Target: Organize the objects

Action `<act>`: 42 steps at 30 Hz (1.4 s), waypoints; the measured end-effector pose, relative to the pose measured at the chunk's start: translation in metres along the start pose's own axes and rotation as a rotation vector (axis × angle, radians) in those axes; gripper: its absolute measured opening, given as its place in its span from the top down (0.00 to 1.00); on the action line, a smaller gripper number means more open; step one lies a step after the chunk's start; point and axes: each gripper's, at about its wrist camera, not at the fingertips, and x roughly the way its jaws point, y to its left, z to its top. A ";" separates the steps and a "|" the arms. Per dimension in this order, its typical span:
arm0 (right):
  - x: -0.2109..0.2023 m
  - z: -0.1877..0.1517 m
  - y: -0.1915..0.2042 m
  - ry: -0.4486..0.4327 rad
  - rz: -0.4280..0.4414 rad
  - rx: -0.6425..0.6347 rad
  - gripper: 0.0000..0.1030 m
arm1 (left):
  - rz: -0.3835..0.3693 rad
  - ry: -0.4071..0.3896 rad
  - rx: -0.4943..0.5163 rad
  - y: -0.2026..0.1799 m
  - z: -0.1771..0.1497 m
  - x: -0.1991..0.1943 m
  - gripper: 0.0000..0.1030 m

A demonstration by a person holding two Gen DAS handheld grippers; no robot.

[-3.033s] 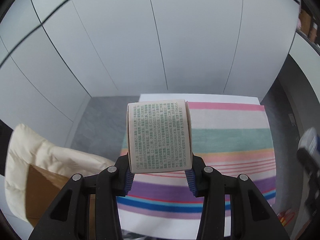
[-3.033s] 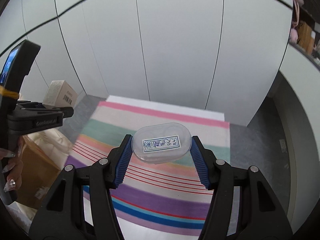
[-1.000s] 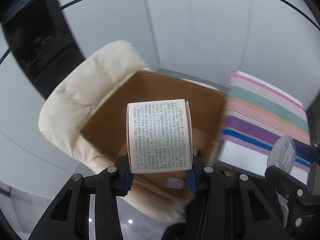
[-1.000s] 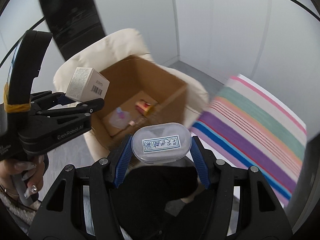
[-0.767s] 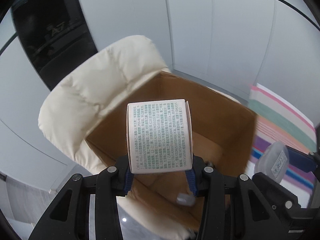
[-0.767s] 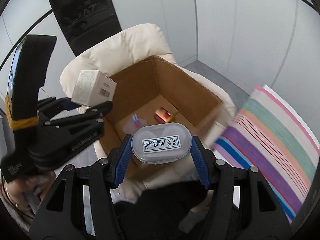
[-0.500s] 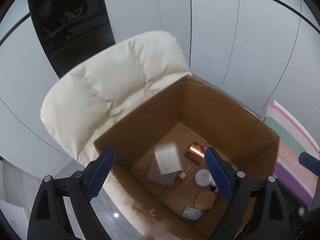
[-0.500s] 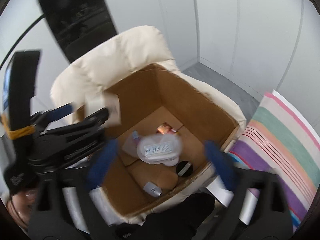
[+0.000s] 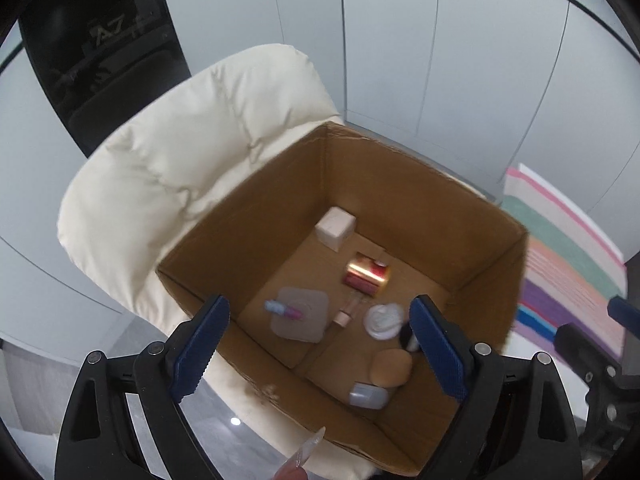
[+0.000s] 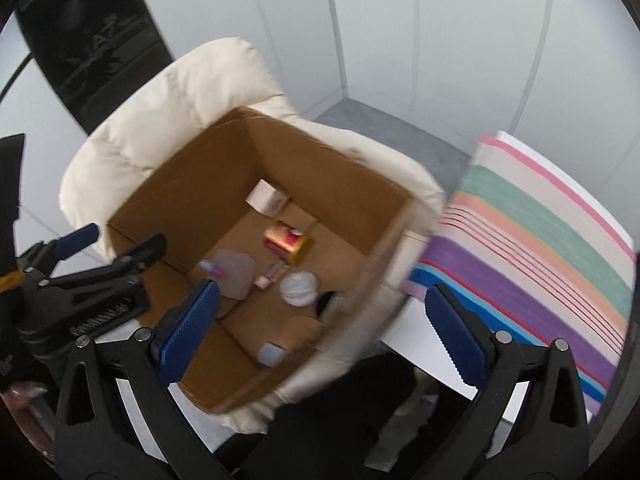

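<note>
Both claws, left [image 9: 316,344] and right [image 10: 320,332], hang wide and empty above the cardboard box [image 9: 472,240], its collected toiletries below.

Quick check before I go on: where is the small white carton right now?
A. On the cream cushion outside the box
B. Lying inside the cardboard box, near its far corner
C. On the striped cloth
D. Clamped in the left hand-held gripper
B: the small white carton lies on the floor of the cardboard box by the far corner, and the left hand-held gripper is open and holds nothing.
</note>
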 end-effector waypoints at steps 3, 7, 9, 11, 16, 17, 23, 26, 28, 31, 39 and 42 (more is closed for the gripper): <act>-0.021 -0.007 -0.020 -0.022 -0.090 0.064 0.00 | -0.001 -0.004 0.042 -0.013 0.000 -0.014 0.10; -0.054 -0.016 -0.052 -0.035 -0.119 0.186 0.00 | -0.013 0.036 0.142 -0.045 0.000 -0.041 0.10; -0.075 -0.022 -0.066 -0.028 -0.130 0.240 0.00 | 0.037 0.073 0.198 -0.070 0.002 -0.058 0.10; -0.101 -0.027 -0.077 -0.049 -0.134 0.280 0.02 | 0.046 0.054 0.304 -0.096 0.000 -0.082 0.10; -0.159 -0.033 -0.084 -0.108 -0.135 0.304 0.02 | -0.026 0.066 0.457 -0.136 -0.009 -0.132 0.10; -0.168 -0.034 -0.085 -0.114 -0.146 0.310 0.02 | -0.077 0.092 0.456 -0.140 -0.010 -0.142 0.10; -0.234 -0.057 -0.092 -0.164 -0.190 0.386 0.02 | -0.199 0.162 0.371 -0.135 -0.008 -0.179 0.10; -0.261 -0.070 -0.093 -0.172 -0.192 0.423 0.02 | -0.249 0.164 0.346 -0.131 -0.011 -0.200 0.10; -0.271 -0.077 -0.092 -0.170 -0.207 0.435 0.02 | -0.250 0.138 0.370 -0.132 -0.014 -0.215 0.10; -0.284 -0.089 -0.089 -0.171 -0.223 0.461 0.02 | -0.255 0.123 0.397 -0.134 -0.020 -0.229 0.10; -0.285 -0.106 -0.086 -0.152 -0.220 0.493 0.02 | -0.279 0.159 0.392 -0.118 -0.030 -0.224 0.10; -0.281 -0.108 -0.078 -0.133 -0.246 0.470 0.02 | -0.302 0.167 0.361 -0.110 -0.029 -0.224 0.10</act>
